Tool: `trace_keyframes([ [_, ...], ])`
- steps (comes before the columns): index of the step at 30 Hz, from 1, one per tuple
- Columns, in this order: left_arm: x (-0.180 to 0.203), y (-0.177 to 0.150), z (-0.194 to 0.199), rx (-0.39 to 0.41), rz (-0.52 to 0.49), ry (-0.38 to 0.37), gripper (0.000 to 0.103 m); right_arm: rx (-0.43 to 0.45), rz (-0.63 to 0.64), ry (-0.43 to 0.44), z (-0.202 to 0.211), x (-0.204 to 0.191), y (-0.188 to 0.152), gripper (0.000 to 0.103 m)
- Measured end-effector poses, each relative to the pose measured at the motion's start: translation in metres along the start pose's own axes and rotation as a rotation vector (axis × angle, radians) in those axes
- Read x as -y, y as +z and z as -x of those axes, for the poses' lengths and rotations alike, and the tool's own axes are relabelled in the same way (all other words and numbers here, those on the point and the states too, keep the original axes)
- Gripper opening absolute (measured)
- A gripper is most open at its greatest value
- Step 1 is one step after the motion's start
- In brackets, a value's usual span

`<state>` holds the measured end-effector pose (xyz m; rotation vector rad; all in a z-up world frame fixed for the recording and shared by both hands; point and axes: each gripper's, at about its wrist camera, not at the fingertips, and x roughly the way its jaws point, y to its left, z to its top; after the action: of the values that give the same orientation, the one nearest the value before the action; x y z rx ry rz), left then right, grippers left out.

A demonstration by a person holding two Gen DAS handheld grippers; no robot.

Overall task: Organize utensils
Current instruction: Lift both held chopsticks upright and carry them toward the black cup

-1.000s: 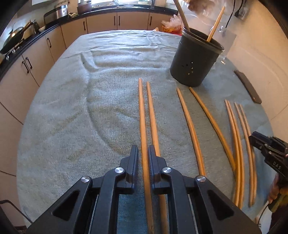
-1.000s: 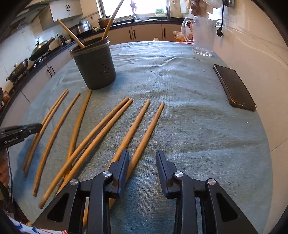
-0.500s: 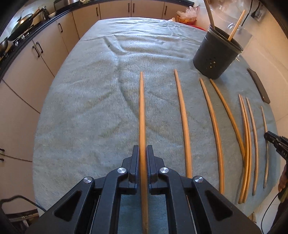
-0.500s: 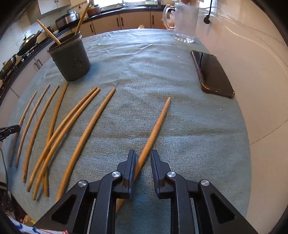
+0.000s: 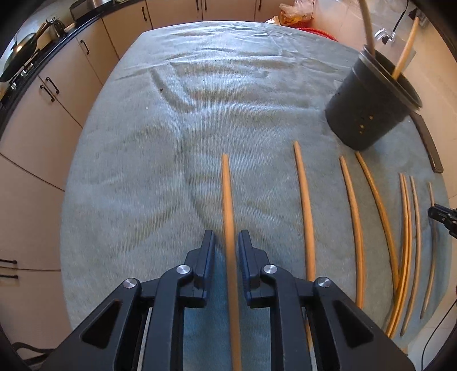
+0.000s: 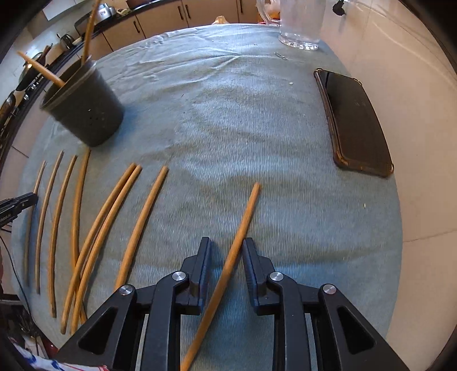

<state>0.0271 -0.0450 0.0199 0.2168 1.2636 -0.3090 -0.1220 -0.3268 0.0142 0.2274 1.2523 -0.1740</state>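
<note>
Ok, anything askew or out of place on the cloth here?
Only the chopstick between the right gripper fingers: it lies diagonally, apart from the rest. A phone also sits at the cloth's right edge.

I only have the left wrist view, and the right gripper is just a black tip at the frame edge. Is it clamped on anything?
Observer: No. The right gripper is open; one chopstick runs between its jaws with a gap on each side.
Operator: And the dark strip past the holder?
Observer: A phone, lying flat on the cloth, to the right of that chopstick and apart from it.
Operator: Anything beyond it?
Observer: A glass jug stands at the cloth's far edge.
</note>
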Motion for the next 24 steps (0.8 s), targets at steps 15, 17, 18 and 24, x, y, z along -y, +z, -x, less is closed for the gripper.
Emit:
trace_keyframes([
  [15,0.003,-0.002,0.017,0.147,0.022,-0.014,0.006,0.082,0.071,-0.067,0.004,-0.014,0.015,0.006],
  [17,0.0,-0.009,0.033,0.198,0.044,-0.032,0.006,0.141,0.051,-0.046,0.021,-0.013,0.008,0.006],
  [18,0.0,-0.014,0.047,0.238,0.049,-0.033,0.006,0.163,0.046,-0.034,0.027,-0.012,0.005,0.006],
  [24,0.006,-0.05,0.12,0.411,0.049,-0.091,0.006,0.367,0.024,0.02,0.09,-0.017,-0.022,0.006],
])
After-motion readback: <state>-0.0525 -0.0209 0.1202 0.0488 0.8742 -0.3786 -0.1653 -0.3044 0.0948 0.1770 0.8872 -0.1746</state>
